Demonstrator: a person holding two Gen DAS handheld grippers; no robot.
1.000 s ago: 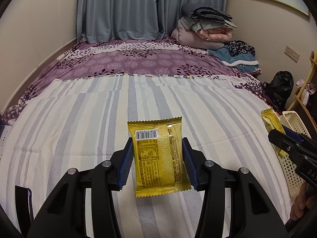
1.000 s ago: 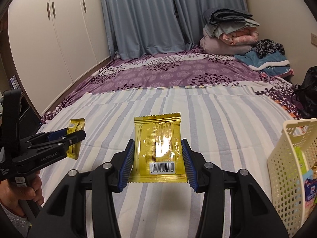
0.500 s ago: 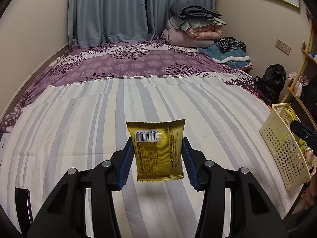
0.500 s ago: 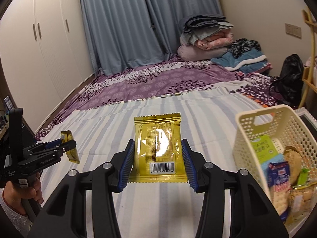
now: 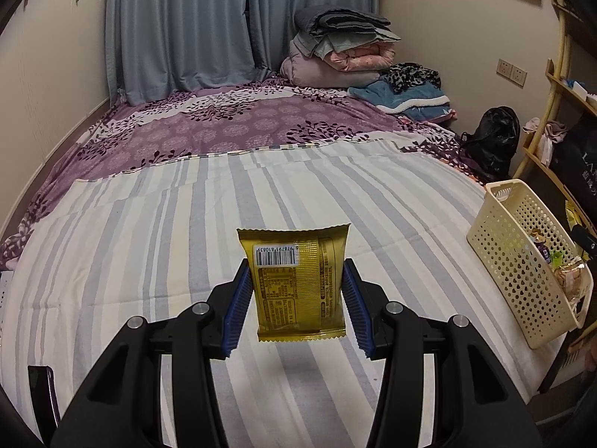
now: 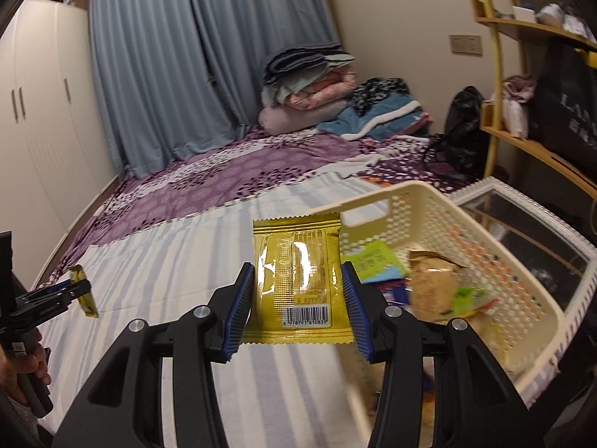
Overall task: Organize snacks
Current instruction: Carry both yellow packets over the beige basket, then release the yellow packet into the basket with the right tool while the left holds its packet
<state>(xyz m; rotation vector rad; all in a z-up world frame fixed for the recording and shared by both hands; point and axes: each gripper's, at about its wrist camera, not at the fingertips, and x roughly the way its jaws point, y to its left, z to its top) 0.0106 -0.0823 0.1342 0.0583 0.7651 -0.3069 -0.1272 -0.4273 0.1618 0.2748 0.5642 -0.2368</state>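
We carry two gold snack packets: the right packet [image 6: 298,280] is pinched at its long side edges by the right gripper [image 6: 298,306], just short of the cream basket [image 6: 485,261], long axis pointing away from us toward the basket's near rim, barcode end nearest; the left packet [image 5: 298,280], pinched likewise by the left gripper [image 5: 296,306], hangs over the striped sheet [image 5: 149,261], well left of the basket; released early, the right packet may catch the rim and fall outside.

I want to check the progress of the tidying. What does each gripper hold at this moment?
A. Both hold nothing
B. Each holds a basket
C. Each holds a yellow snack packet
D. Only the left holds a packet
C: the left gripper clamps one yellow packet, the right gripper clamps another.
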